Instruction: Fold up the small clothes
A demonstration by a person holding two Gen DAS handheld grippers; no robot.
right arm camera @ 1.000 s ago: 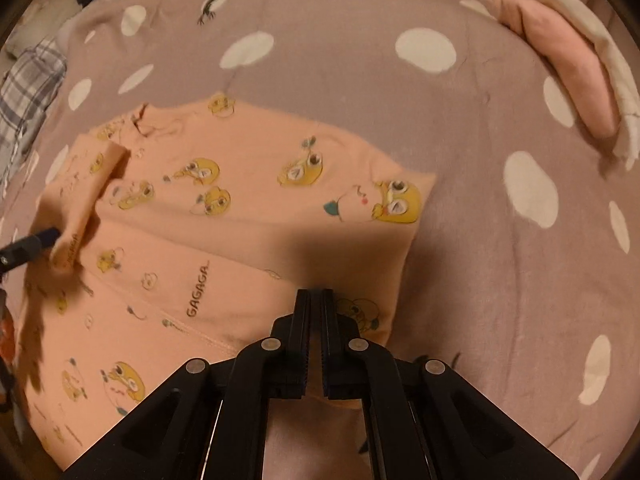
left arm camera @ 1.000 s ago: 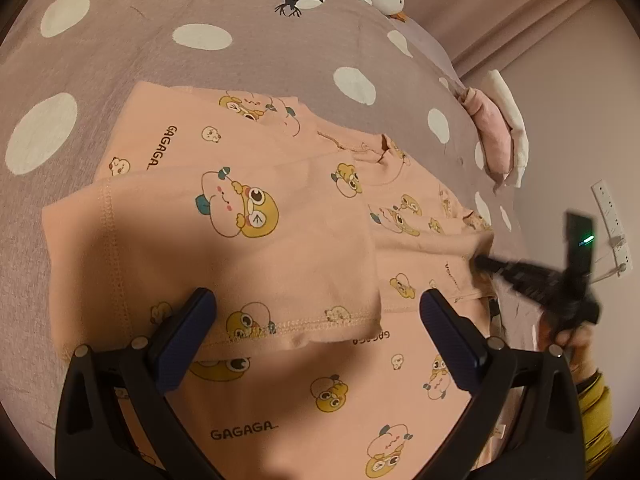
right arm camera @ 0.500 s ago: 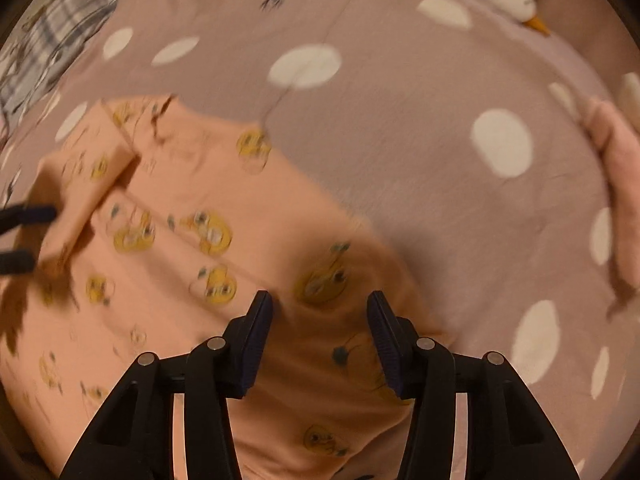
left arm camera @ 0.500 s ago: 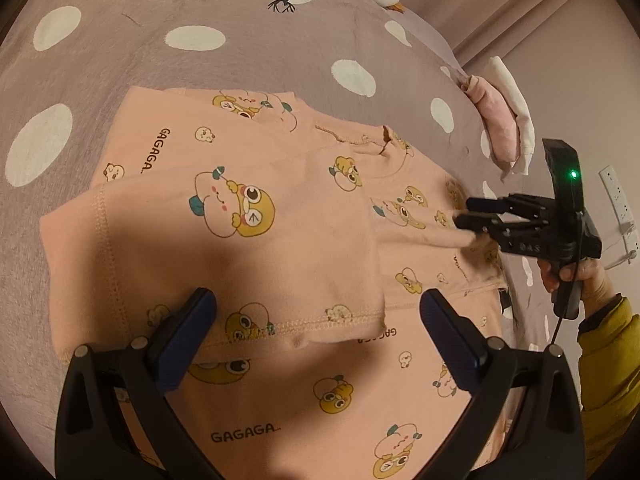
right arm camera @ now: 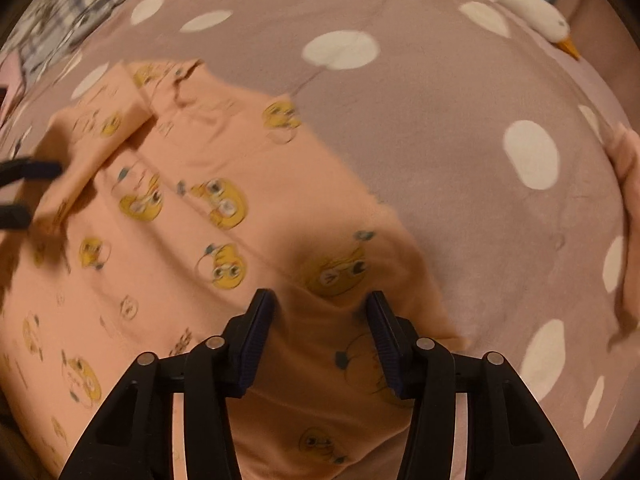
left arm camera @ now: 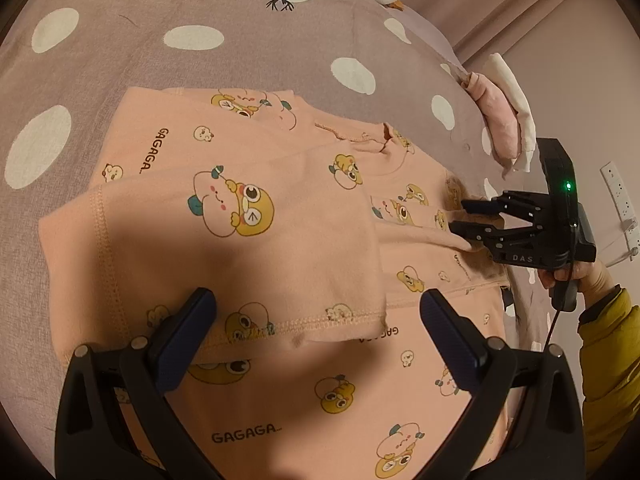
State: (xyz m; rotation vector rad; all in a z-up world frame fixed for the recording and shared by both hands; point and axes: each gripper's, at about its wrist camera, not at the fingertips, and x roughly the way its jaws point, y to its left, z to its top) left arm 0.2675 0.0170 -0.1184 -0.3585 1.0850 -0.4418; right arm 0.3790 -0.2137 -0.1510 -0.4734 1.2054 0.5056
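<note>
On the polka-dot bed (left arm camera: 248,60) lies the peach cartoon-print shirt (left arm camera: 288,384), one sleeve (left arm camera: 240,232) already folded across its body. Both the left gripper (left arm camera: 316,332) and right gripper (right arm camera: 320,340) are released, holding nothing. The far sleeve and final folds seem left.

One shirt (left arm camera: 280,240) (peach), two claws (left arm camera: 316,332) (right arm camera: 320,340)

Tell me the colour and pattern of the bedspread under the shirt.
The mauve-brown bedspread carries large white polka dots and a black bird print; the left wrist view shows it best.
</note>
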